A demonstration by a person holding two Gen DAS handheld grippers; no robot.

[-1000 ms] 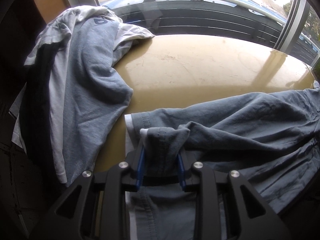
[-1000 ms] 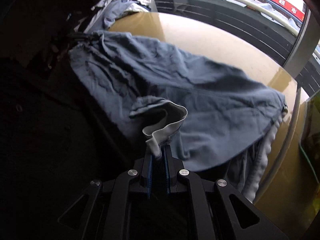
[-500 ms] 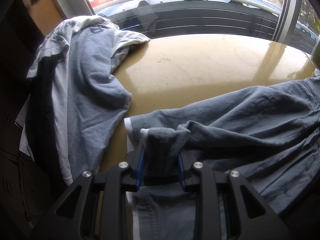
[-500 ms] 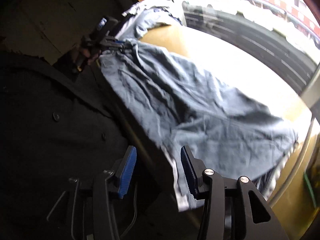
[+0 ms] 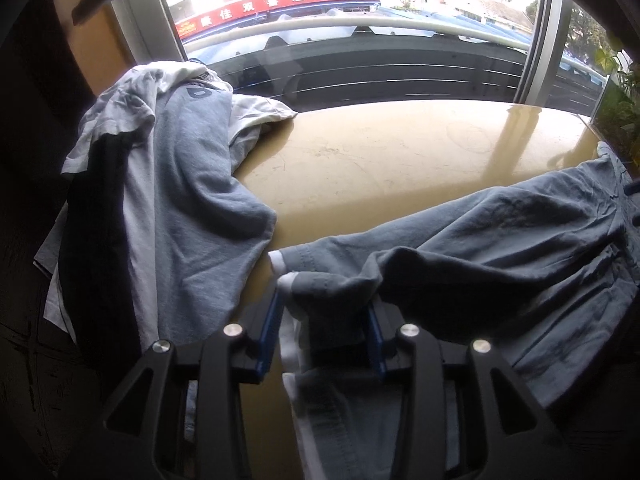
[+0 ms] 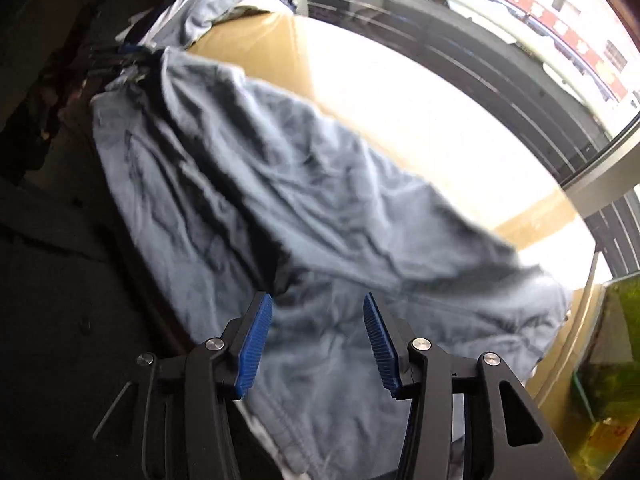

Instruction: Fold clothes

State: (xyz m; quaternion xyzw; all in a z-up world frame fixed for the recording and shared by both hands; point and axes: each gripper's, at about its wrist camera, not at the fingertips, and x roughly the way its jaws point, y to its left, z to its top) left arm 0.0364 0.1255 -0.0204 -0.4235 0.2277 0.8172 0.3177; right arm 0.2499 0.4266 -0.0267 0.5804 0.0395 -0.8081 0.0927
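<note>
My right gripper has let go since a second ago: its jaws now stand wide apart above the blue-grey garment, which lies spread across the desk. My left gripper still clenches a bunched hem of that garment. The heap of grey and white clothes stays at the desk's left end.

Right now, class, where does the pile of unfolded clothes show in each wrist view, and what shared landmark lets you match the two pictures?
Left wrist view: the pile of clothes fills the left side, draped over the table's left edge.
Right wrist view: the same pile sits small at the top left, beyond the blue-grey garment.
Shared landmark: the red shop sign outside the window.
</note>
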